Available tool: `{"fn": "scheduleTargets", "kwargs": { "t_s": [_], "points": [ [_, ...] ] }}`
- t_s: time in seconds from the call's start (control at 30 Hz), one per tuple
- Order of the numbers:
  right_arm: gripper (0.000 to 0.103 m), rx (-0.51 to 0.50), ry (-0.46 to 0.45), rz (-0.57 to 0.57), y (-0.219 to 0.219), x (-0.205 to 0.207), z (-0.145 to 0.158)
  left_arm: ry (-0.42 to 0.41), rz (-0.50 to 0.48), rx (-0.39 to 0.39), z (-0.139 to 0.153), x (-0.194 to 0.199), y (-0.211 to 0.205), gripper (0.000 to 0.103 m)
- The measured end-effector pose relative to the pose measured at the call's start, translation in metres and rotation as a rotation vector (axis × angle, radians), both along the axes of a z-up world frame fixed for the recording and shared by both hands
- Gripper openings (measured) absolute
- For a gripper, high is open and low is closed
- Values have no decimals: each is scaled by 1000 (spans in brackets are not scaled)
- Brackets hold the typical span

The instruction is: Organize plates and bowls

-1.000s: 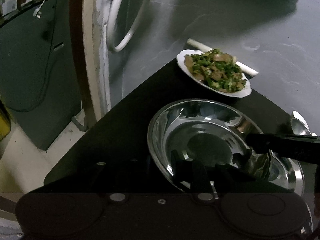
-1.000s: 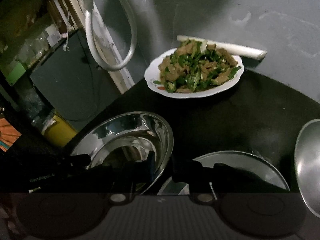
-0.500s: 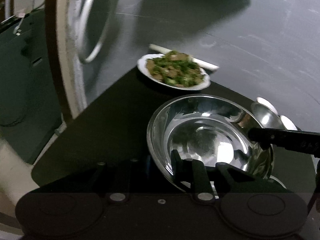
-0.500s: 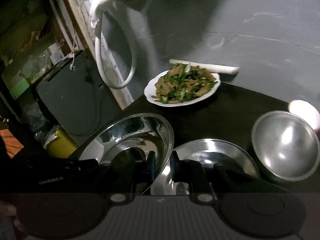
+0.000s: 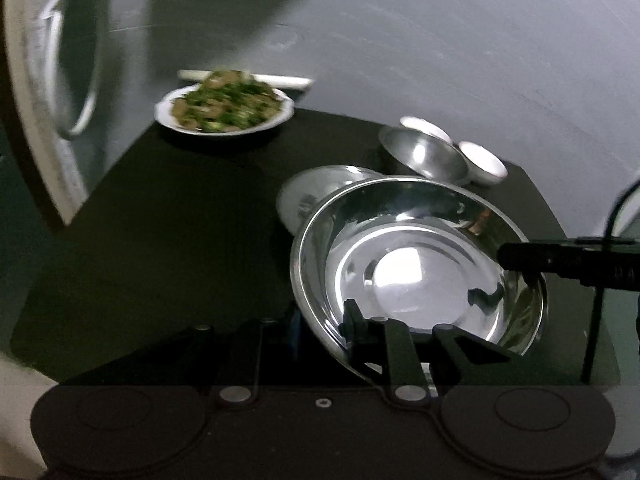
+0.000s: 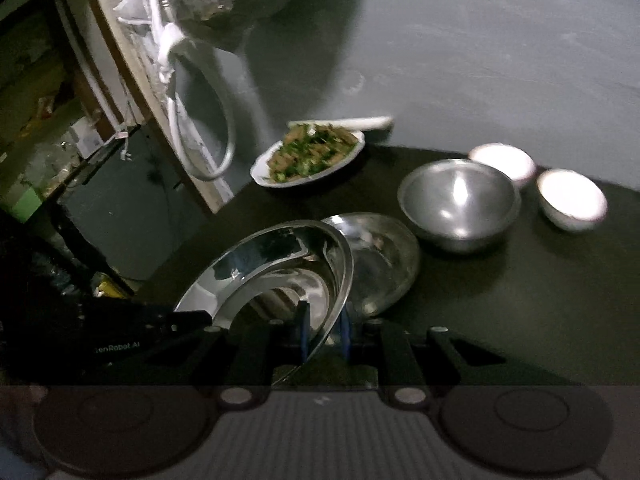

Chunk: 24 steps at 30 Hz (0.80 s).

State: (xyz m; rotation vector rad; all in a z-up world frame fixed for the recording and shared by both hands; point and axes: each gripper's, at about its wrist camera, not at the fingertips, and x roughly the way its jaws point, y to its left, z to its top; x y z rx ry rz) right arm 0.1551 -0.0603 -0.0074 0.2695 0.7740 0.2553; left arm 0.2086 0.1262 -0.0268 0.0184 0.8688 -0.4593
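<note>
Both pairs of jaws were clamped on the rim of one large steel basin [image 5: 416, 264], held tilted above a black table [image 5: 168, 240]. The left gripper [image 5: 320, 332] pinched the near rim, one finger inside the basin and one outside. The right gripper [image 6: 324, 332] gripped the opposite rim between its blue pads [image 6: 304, 336]. Just behind the basin lay a flat steel plate [image 6: 380, 260]. Beyond that sat a smaller steel bowl [image 6: 458, 204], with two white bowls [image 6: 572, 198] just beside it. At the table's far edge stood a white plate of green vegetables [image 5: 224, 110].
</note>
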Motion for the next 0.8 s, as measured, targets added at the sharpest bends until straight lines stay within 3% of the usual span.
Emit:
{"fn": "scheduleTargets", "kwargs": {
  "t_s": [0.4,0.8],
  "points": [
    [19,1,92,-67,-23,-39,-20,30,-155,78,-11,-8,-29,23],
    [19,5,163,-101,-27,-46,-29,36,-209,165,-19,-12,-48,26]
  ]
}}
